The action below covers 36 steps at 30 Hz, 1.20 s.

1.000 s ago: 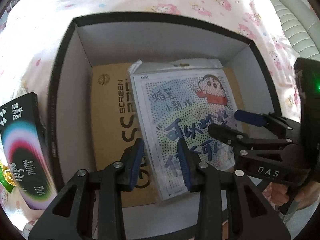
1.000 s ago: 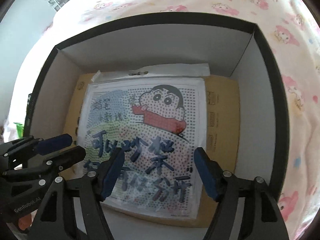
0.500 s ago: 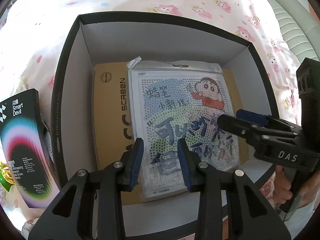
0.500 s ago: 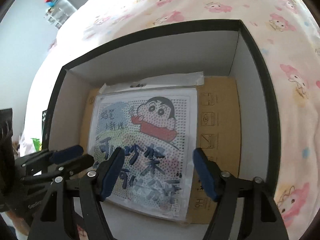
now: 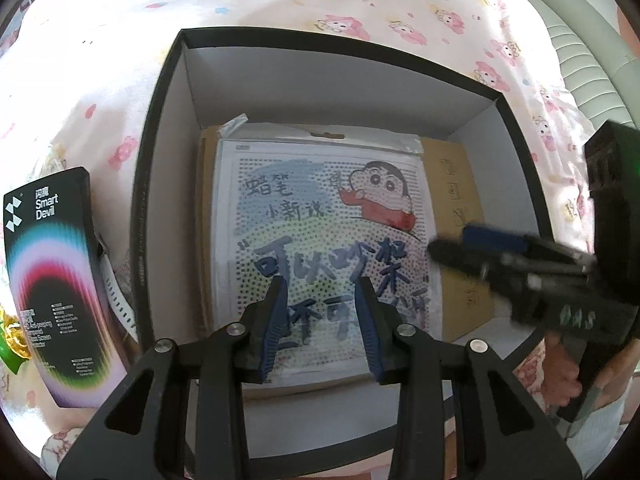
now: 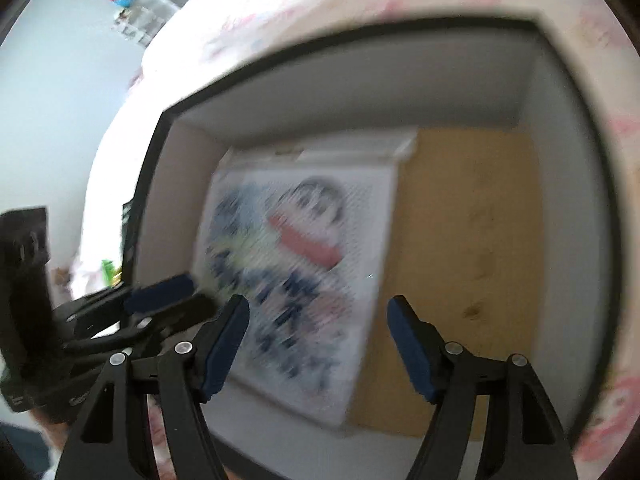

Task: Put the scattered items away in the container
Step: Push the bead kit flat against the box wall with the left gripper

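The cartoon sheet [image 5: 320, 248] lay flat in the box [image 5: 160, 168]. Both tongs, left [image 5: 322, 320] and right [image 6: 318, 344], were open and empty. Next, grab the Smart Devil box [image 5: 52, 288] beside it on the bed.

You see a pale bedsheet [image 5: 280, 8] printed with pink cartoon figures, spread under everything. At your far right a ribbed grey-green cushion [image 5: 592, 64] runs along its edge. In the right wrist view a grey wall [image 6: 60, 120] stands at the left, with a blurred shelf of colourful things [image 6: 128, 12] high up.
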Available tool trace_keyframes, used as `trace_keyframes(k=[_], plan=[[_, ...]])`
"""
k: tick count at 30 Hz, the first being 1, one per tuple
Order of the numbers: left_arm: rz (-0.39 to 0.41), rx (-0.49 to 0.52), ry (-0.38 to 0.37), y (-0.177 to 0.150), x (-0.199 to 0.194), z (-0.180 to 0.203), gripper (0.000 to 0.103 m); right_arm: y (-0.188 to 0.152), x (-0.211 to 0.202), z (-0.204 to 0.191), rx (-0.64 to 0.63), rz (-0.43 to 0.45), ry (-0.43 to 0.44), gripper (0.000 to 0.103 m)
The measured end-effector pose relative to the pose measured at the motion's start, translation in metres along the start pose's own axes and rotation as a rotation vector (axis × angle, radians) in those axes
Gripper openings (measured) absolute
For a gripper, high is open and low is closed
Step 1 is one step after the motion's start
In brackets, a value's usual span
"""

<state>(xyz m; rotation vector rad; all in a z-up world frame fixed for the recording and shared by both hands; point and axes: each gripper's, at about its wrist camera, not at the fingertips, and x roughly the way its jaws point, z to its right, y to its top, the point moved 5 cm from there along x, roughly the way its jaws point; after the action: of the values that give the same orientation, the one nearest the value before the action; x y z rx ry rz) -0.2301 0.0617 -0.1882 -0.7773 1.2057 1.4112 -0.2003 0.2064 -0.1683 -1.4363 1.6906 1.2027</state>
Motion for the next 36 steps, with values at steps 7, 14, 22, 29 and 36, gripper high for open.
trace_keyframes(k=[7, 14, 22, 29, 36], plan=[[-0.003, 0.041, -0.060, -0.001, 0.014, 0.028, 0.035, 0.007, -0.028, 0.003, 0.004, 0.106, -0.070, 0.067], [-0.024, -0.023, 0.005, -0.014, 0.010, 0.012, 0.035, -0.008, -0.029, 0.027, 0.065, -0.028, 0.008, 0.067], [0.019, -0.055, 0.012, -0.018, -0.012, -0.001, 0.035, 0.003, 0.008, -0.006, -0.029, -0.095, 0.011, 0.069], [0.027, -0.057, -0.052, -0.017, -0.008, -0.005, 0.034, 0.009, -0.009, -0.005, 0.009, -0.006, 0.023, 0.069], [0.018, -0.022, -0.089, -0.010, 0.009, 0.017, 0.035, 0.015, -0.015, -0.002, 0.027, 0.050, -0.089, 0.069]])
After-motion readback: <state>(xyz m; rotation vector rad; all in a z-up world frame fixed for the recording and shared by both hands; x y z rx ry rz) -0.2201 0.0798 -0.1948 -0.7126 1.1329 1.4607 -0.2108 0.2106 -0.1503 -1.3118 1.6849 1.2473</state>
